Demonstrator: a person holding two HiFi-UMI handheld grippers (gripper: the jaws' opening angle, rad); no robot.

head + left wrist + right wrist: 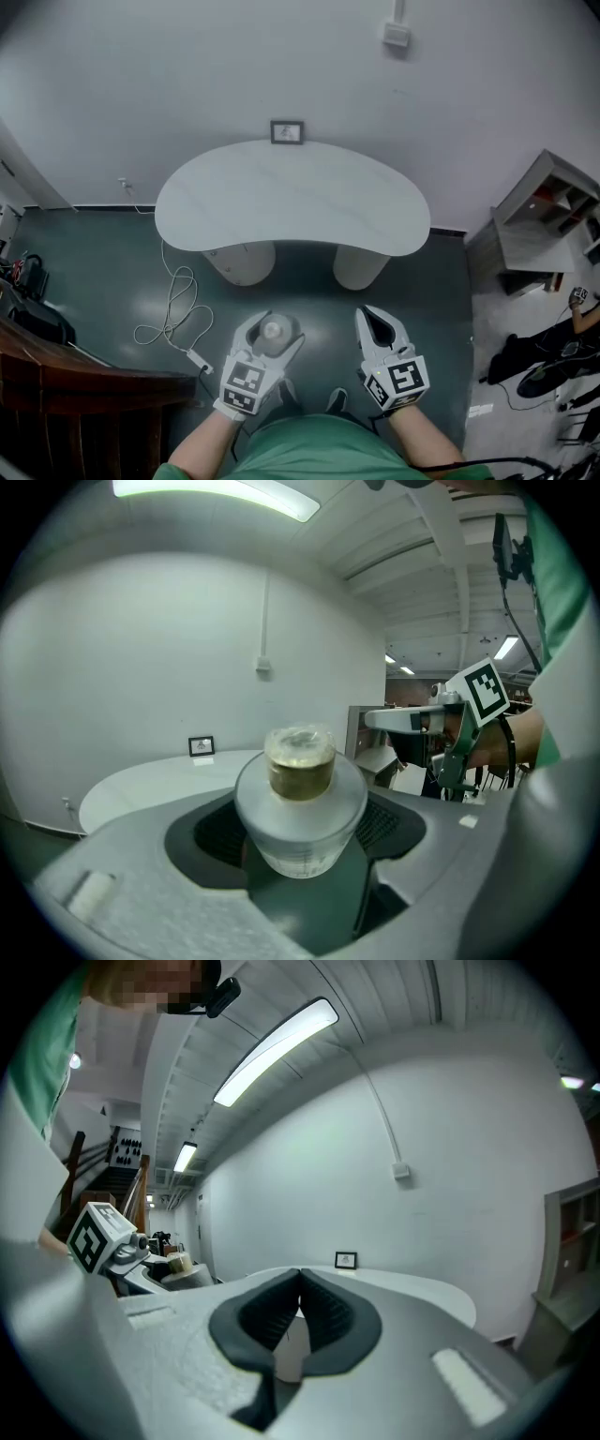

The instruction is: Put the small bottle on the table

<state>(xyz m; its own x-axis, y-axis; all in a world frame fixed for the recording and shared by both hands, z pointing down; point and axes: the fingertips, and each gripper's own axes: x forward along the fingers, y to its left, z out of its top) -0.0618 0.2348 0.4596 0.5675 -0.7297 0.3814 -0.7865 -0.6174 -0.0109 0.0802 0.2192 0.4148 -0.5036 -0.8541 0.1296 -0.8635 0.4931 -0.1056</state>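
Observation:
The small bottle (274, 331) is clear with a pale cap and stands upright between the jaws of my left gripper (270, 336), which is shut on its body. The left gripper view shows the bottle (300, 803) close up, with the dark pads (217, 829) pressed against its sides. My right gripper (380, 328) hovers beside it, shut with nothing held; its pad tips (300, 1279) meet. The white kidney-shaped table (291, 197) stands ahead of both grippers, some way off, and both are over the floor.
A small framed picture (287, 132) stands at the table's far edge by the wall. A white cable (173, 319) lies on the floor at the left. Dark wooden furniture (66, 384) is at the near left, a grey shelf unit (544, 220) at the right.

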